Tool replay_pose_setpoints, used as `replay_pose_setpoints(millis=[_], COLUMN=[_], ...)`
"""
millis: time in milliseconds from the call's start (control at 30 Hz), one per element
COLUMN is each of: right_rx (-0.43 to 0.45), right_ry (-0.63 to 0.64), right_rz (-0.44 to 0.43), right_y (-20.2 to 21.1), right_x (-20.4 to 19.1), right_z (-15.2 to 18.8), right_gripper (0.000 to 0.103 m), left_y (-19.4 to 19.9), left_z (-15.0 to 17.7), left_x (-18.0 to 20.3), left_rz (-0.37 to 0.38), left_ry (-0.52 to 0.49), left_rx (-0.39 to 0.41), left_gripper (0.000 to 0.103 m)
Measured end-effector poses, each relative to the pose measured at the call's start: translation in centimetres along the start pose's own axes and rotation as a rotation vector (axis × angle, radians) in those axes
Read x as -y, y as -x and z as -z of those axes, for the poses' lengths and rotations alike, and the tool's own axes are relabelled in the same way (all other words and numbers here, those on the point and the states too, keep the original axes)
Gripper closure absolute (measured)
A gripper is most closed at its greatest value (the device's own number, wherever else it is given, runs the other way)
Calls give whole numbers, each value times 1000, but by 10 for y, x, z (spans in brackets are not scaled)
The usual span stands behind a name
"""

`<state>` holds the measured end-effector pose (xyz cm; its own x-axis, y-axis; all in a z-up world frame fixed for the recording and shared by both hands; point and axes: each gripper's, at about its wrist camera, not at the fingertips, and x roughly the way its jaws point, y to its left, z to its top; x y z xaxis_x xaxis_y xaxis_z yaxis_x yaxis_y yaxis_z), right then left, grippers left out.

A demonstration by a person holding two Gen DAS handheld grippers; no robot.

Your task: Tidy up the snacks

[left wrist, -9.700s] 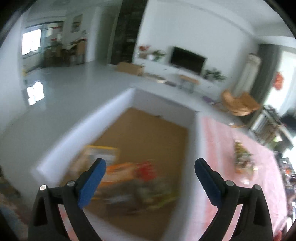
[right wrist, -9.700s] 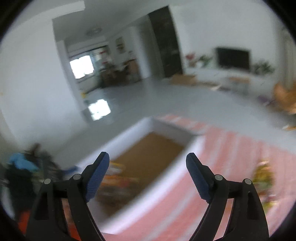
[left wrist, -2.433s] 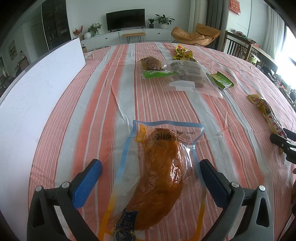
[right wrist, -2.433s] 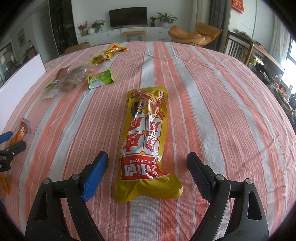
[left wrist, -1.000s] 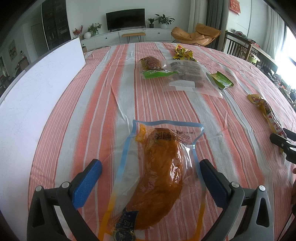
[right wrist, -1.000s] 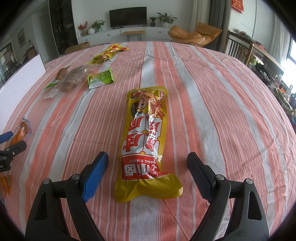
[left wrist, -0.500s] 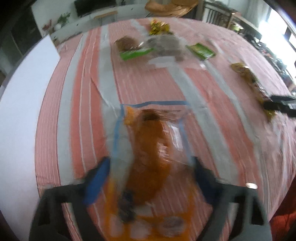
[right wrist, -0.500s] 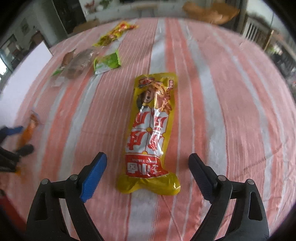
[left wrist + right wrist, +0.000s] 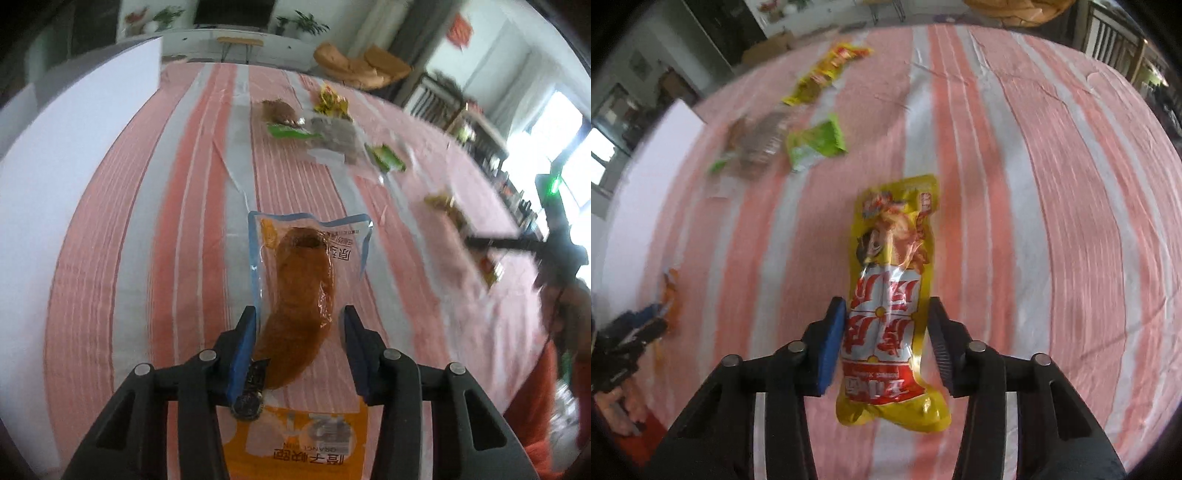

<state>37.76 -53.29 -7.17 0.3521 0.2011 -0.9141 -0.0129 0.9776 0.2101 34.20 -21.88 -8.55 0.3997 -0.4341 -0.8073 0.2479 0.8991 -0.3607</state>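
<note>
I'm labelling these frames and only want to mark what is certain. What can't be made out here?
- Left wrist view: the near end of the clear orange snack packet is cut off by the bottom edge.
- Left wrist view: the right gripper is blurred; its jaws are unreadable there.
- Right wrist view: the far snacks, such as the green packet, are blurred; labels are illegible.
- Both views: whether the pads actually press the packets.

Big worktop [image 9: 192, 177] w/ pink, red & white striped cloth. Far wall: black TV [image 9: 232, 13] over a long white cabinet [image 9: 236, 40], green plants [image 9: 304, 24] on top. Tan soft chair [image 9: 362, 66] to the right. Bright window [image 9: 550, 147] at right edge, lots of daylight. Dark tall shelf [image 9: 724, 33] & cardboard box [image 9: 768, 46] at back.
</note>
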Motion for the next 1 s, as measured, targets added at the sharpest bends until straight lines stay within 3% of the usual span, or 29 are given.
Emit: replay_pose_setpoints(millis=[67, 133, 233, 300, 333, 367, 533, 600, 633, 700, 733, 800, 867, 1000], right_rx=[-14, -34, -44, -77, -105, -119, -122, -86, -75, -95, -80, -49, -20, 19], right_ry=[-11, -24, 54, 116, 122, 124, 151, 193, 190, 147, 148, 110, 44, -31], right_rz=[-3, -35, 59, 103, 103, 110, 150, 158, 137, 88, 82, 12, -99, -226], right_y=[-1, -4, -7, -15, -17, -19, -33, -33, -29, -23, -18, -7, 5, 19], right_x=[-5, -9, -26, -36, -38, -41, -54, -60, -60, -56, -56, -54, -50, -60], right_z=[6, 9, 12, 13, 13, 13, 4, 3, 3, 8, 12, 16, 16, 9], right_gripper=[60, 60, 60, 48, 29, 20, 20, 48, 53, 53, 53, 53, 53, 53], left_y=[3, 5, 0, -6, -9, -11, -33, -32, -31, -20, -11, -7, -9, 5], left_z=[-2, -3, -2, 2, 4, 6, 13, 11, 11, 10, 5, -2, -5, -6], left_x=[-5, -6, -1, 4, 9, 12, 29, 21, 18, 14, 8, -7, -20, -30], left_rz=[31, -4, -62, -105, -145, -175, -334, -285, -267, -223, -180, -75, -47, 50], left_ry=[35, 19, -39, -73, -103, -127, -263, -221, -204, -184, -140, -29, 32, 122], left_rx=[13, 28, -1, -16, -15, -10, -33, -44, -41, 0, 20, 11, 19, 51], left_gripper=[59, 59, 54, 42, 34, 30, 20, 25, 29, 47, 62, 62, 62, 62])
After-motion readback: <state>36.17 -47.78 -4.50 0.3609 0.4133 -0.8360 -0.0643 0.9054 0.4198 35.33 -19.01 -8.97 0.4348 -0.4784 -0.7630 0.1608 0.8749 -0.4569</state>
